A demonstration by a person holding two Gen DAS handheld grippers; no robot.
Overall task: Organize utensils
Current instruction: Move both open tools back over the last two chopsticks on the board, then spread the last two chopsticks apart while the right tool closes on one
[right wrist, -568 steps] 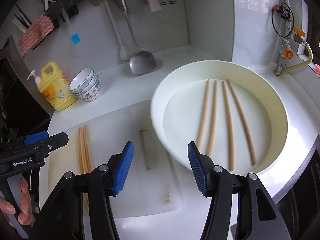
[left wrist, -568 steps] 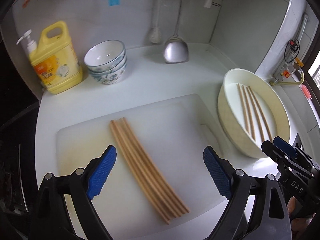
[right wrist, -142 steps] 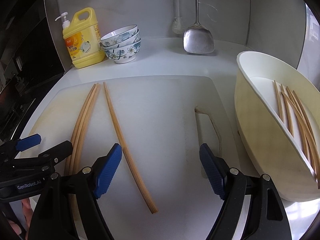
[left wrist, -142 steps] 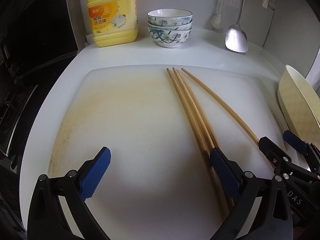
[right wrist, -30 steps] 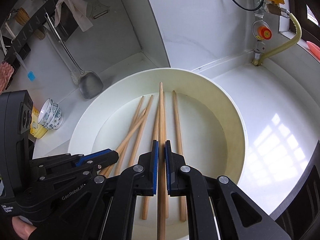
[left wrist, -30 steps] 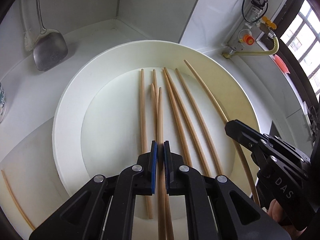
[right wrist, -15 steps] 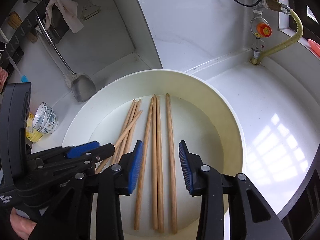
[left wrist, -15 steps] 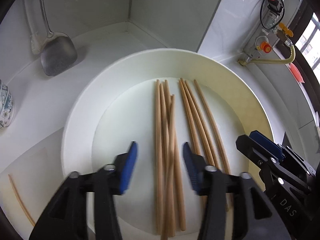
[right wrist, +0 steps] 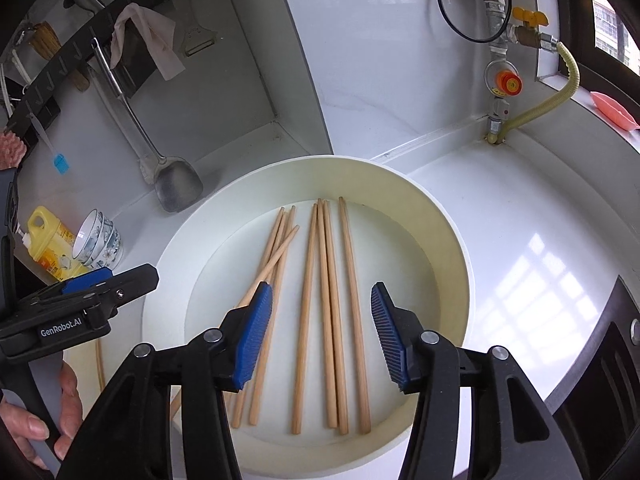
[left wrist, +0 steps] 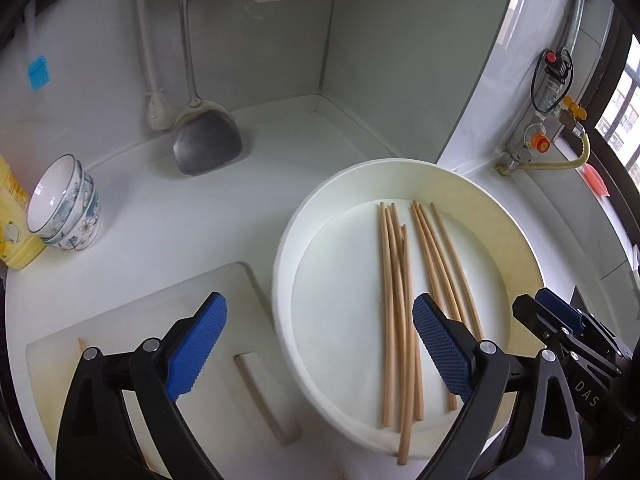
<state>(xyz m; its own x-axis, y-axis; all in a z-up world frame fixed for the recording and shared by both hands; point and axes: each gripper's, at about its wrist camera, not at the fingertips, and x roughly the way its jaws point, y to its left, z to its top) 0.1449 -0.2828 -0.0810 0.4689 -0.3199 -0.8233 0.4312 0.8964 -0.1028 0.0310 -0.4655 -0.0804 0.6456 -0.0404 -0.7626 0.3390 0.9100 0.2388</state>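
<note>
Several wooden chopsticks (left wrist: 400, 292) lie side by side in the cream round basin (left wrist: 500, 216); they also show in the right wrist view (right wrist: 320, 300) inside the basin (right wrist: 448, 248). One chopstick (left wrist: 82, 345) remains on the white cutting board (left wrist: 132, 320); its end also shows in the right wrist view (right wrist: 99, 360). My left gripper (left wrist: 318, 352) is open and empty above the basin's left rim. My right gripper (right wrist: 322, 336) is open and empty above the chopsticks. The left gripper also shows in the right wrist view (right wrist: 80, 300), and the right gripper in the left wrist view (left wrist: 568, 332).
A metal spatula (left wrist: 208, 136) and a brush hang against the back wall. Stacked bowls (left wrist: 64, 212) and a yellow detergent bottle (left wrist: 12, 216) stand at the back left. A gas valve and yellow hose (right wrist: 532, 92) are at the right wall.
Both grippers were shut on chopsticks over the basin a second ago. They have opened, the chopsticks now lie in the basin, and both grippers have drawn back and up.
</note>
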